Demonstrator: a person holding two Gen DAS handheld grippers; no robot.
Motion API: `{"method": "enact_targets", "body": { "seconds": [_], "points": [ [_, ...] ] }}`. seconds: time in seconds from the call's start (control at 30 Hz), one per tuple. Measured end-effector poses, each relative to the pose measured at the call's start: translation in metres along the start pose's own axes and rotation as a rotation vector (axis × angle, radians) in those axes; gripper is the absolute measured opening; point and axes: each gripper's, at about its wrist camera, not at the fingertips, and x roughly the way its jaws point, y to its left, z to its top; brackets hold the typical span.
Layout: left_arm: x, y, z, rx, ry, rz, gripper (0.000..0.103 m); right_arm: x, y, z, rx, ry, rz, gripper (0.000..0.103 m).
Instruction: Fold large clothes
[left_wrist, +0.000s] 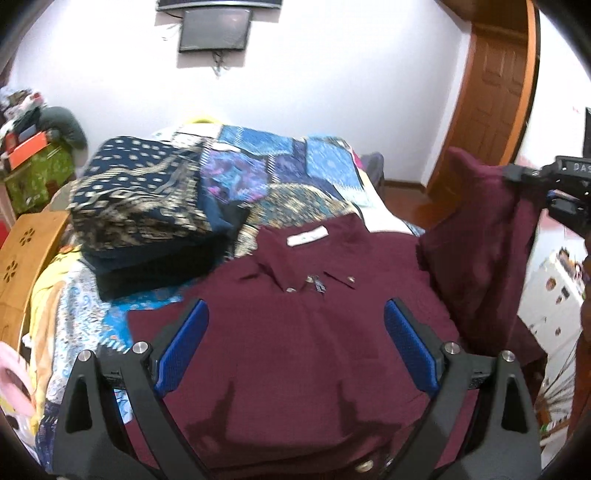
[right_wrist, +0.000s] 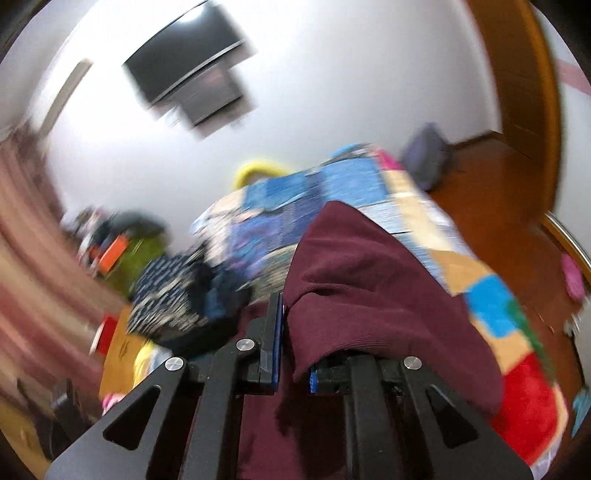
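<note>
Bed (left_wrist: 295, 162) with patchwork cover against white wall, maroon shirt (left_wrist: 295, 350) spread flat on it collar-up, folded dark patterned clothes (left_wrist: 147, 206) beside it, left tongs (left_wrist: 295, 325) wide above shirt, right tongs (right_wrist: 291, 332) clamped on raised maroon sleeve (right_wrist: 369, 288).

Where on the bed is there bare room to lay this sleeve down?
Free: the flat front of the maroon shirt, below its collar, and the quilt beyond it. Crowded: the folded navy stack on the left.
</note>
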Motion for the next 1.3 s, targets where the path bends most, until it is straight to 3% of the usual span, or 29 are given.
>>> {"method": "enact_targets", "body": {
  "seconds": [0.07, 0.17, 0.37, 0.5, 0.63, 0.73, 0.87, 1.07, 1.2, 1.3],
  "points": [
    [-0.012, 0.016, -0.002, -0.029, -0.023, 0.016, 0.096, 0.021, 0.025, -0.012, -0.051, 0.057, 0.052, 0.01],
    [-0.025, 0.035, -0.007, -0.067, -0.031, 0.05, 0.096, 0.055, 0.056, -0.04, -0.143, 0.138, 0.056, 0.01],
    [-0.045, 0.062, -0.021, -0.069, -0.029, 0.12, 0.096, 0.126, 0.068, -0.106, -0.213, 0.387, 0.032, 0.01],
    [-0.045, 0.07, -0.028, -0.089, -0.012, 0.128, 0.096, 0.142, 0.065, -0.131, -0.216, 0.484, 0.0, 0.014],
    [-0.039, 0.066, -0.03, -0.091, 0.003, 0.137, 0.096, 0.138, 0.06, -0.132, -0.226, 0.533, 0.0, 0.016],
    [-0.036, 0.059, -0.028, -0.078, 0.01, 0.135, 0.096, 0.123, 0.061, -0.127, -0.245, 0.512, 0.004, 0.021],
    [-0.034, 0.043, -0.021, -0.05, 0.002, 0.133, 0.096, 0.092, 0.055, -0.119, -0.276, 0.424, 0.0, 0.04],
    [-0.023, 0.003, -0.003, 0.045, 0.005, 0.123, 0.096, 0.048, 0.038, -0.1, -0.31, 0.275, -0.053, 0.041],
    [-0.009, -0.034, 0.004, 0.146, 0.019, 0.103, 0.096, 0.021, 0.012, -0.088, -0.288, 0.175, -0.118, 0.056],
    [0.007, -0.065, 0.003, 0.231, 0.049, 0.07, 0.096, 0.003, -0.01, -0.081, -0.28, 0.111, -0.185, 0.056]
  ]
}}
